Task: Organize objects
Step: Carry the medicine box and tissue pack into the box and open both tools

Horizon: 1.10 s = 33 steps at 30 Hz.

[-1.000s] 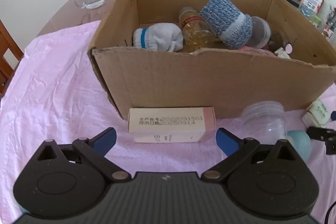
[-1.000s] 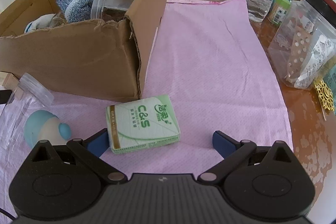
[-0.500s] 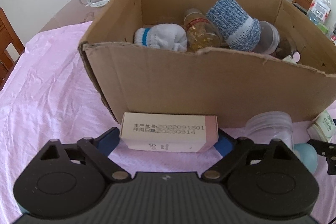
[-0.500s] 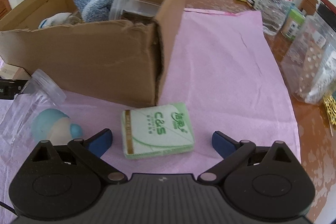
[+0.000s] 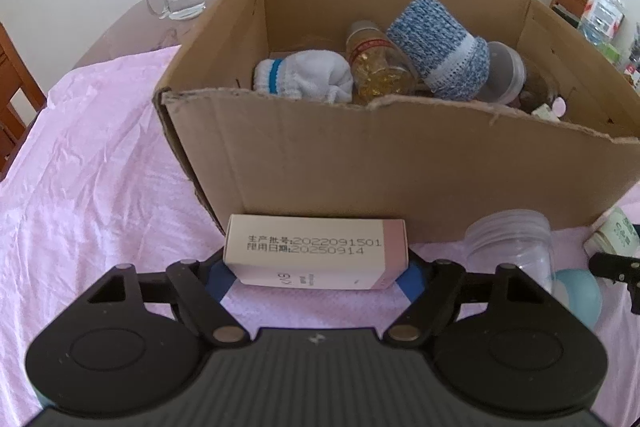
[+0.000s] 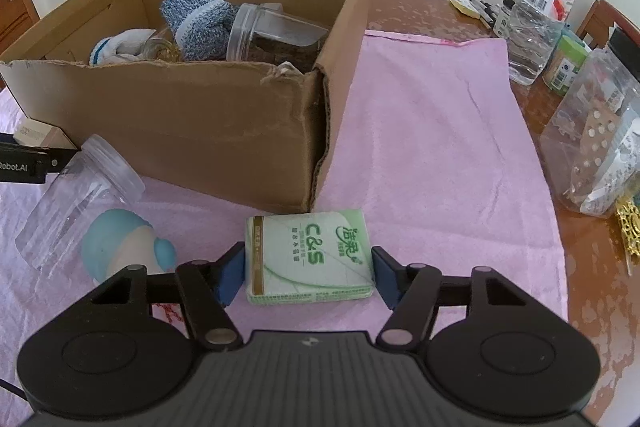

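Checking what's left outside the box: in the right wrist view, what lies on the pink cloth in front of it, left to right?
Clear jar → blue round toy → green tissue pack.

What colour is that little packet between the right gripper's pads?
The packet is pale green and white with green lettering, clearest in the right wrist view.

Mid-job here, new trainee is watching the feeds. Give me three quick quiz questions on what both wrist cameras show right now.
1. True or false: the clear jar outside the cardboard box stands upright.
2. What lies between the right gripper pads? A) pink carton B) green tissue pack C) blue toy
3. The left gripper is closing around the ____ carton.

Key: 1. False, it lies on its side on the pink cloth. 2. B, the green tissue pack, jaws closing. 3. Pink-and-white, pads at its ends.
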Tool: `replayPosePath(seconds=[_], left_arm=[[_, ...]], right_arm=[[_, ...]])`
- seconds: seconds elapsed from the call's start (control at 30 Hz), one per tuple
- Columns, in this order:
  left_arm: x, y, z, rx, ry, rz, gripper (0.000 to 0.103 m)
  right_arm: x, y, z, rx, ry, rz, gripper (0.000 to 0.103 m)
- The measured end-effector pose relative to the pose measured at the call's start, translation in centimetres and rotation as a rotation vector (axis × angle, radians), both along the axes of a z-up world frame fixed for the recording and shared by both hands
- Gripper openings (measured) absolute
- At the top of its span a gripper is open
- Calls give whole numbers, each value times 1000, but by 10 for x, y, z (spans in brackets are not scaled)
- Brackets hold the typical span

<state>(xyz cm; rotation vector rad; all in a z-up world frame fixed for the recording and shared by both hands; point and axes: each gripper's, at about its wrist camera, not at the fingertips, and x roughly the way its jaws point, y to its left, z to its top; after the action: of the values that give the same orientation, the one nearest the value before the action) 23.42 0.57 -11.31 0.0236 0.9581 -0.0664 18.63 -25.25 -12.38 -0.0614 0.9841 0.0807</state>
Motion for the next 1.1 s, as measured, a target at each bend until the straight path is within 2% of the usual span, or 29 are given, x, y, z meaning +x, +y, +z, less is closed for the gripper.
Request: replayPosePath(seconds=[0.17,0.33,0.53,0.7,0.9,1.03,1.07,1.1], left_arm=[[-6,1,10,25,15,-58,79],[-17,7,31,41,21,-130,79],[-29,10,76,48,48,-240,79],[-26,7,116,67,-2,-303,79],[1,1,143,60,-53,-317,79],[21,-5,149,96,-86,-310,79],[26,-5,150,102,-94,-303,80],[30,-5,150,109,-104,-290,87]], right_arm=[[-5,-1,7,5,18,10,70],[-15,-2,27,21,11,37,70],[-26,-4,62,45,-19,81,70],[-36,-4,97,44,-86,144,70],[-29,-3,126,48,-163,179,70],[-22,2,137,54,-201,196,70],[-21,4,139,52,-210,200,70],[-19,5,142,51,-216,205,70]])
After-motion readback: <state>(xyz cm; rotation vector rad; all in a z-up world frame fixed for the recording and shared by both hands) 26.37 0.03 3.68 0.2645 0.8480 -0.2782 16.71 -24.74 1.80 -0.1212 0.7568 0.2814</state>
